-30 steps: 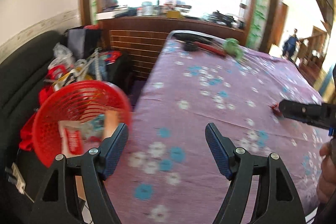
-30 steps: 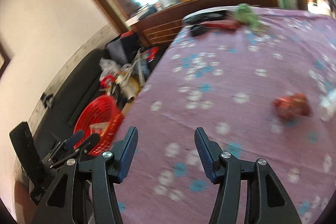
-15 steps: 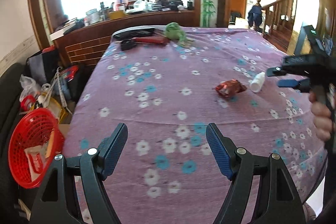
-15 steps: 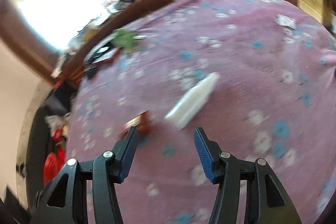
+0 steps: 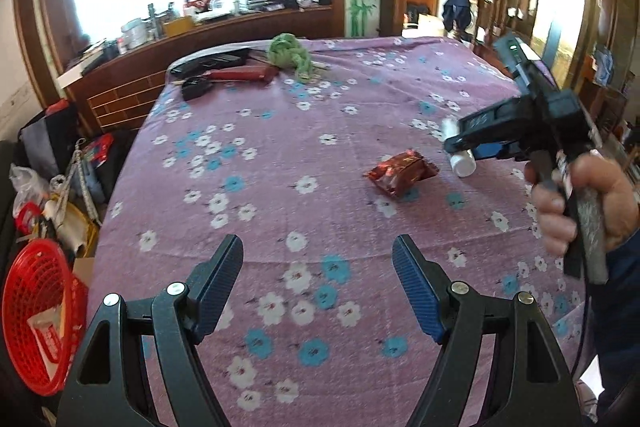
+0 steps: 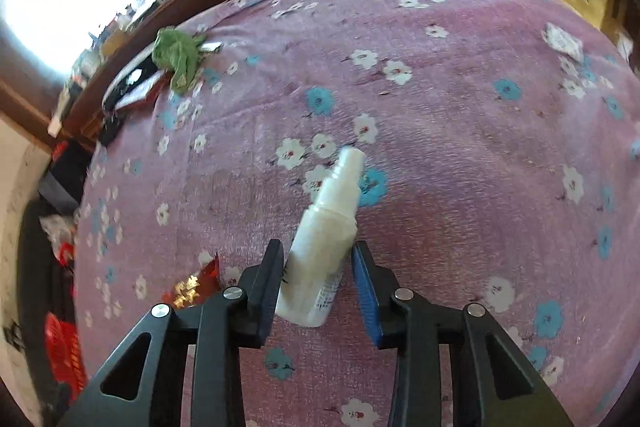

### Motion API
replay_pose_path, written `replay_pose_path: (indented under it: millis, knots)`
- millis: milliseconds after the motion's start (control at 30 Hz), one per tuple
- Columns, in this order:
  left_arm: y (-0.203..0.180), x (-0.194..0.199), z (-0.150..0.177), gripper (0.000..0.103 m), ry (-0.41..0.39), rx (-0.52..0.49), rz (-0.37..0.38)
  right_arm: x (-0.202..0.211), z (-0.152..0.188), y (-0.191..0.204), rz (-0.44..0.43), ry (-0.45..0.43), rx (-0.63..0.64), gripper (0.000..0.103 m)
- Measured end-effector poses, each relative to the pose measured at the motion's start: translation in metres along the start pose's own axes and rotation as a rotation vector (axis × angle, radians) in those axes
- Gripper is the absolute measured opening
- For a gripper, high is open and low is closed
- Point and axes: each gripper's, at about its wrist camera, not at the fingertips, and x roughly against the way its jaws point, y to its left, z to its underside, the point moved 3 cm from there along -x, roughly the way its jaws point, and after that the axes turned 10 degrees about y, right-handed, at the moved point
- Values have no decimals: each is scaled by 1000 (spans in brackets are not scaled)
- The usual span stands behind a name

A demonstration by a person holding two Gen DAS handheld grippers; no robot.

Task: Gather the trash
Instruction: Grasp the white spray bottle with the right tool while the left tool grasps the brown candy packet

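Note:
A white plastic bottle [image 6: 326, 227] lies on the purple flowered cloth [image 6: 460, 115]. My right gripper [image 6: 318, 259] has its jaws around the bottle's body, close to its sides; the bottle still rests on the cloth. In the left wrist view the bottle's end [image 5: 463, 163] shows under that gripper [image 5: 460, 147]. A red crumpled wrapper [image 5: 402, 171] lies just left of it, also in the right wrist view [image 6: 192, 287]. My left gripper [image 5: 318, 283] is open and empty over the near cloth. A red basket [image 5: 36, 319] with trash sits low at left.
A green rag [image 5: 290, 55], a dark red case [image 5: 240, 74] and black items [image 5: 194, 89] lie at the far end. A white packet [image 6: 564, 41] lies at far right. Bags and clutter [image 5: 52, 179] stand beside the basket. A wooden counter [image 5: 200, 39] is behind.
My left gripper swung from the red basket to over the table. My right gripper moved right past the wrapper and narrowed its jaws around the white bottle.

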Motion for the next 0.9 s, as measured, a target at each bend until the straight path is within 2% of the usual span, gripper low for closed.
replay_pose_path:
  millis: [100,167,233,300,400,567,733,767,800,867,900]
  knots:
    - [-11,-8,-10,81,14,-30,11,-2,6,3,12,-28,57,32]
    - [-21,-15,-20,82,22,-52,32,-1,9,-2,-44,-46,62,32]
    - [-31,-23,-31,83,29,-74,41,3,9,-8,-138,-73,62,32]
    - [-41,-34,-43,85,34,-109,52,6,9,-16,-177,-100,53,32]
    - [-56,-52,-59,85,44,-150,64,13,7,-29,-196,-146,21,32]
    - [-72,-94,-83,85,96,-198,138,26,3,-47,-219,-204,-62,32]
    - [-75,-125,-88,84,165,-224,158,28,0,-54,-241,-206,-99,32]
    - [-76,-127,-86,79,171,-231,173,28,0,-55,-245,-203,-98,32]
    - [-77,-129,-83,70,180,-235,179,29,0,-54,-248,-201,-97,32]
    - [-79,-128,-79,69,160,-240,166,29,1,-51,-251,-200,-82,32]
    - [-79,-126,-77,54,150,-238,167,29,1,-49,-250,-201,-75,32]
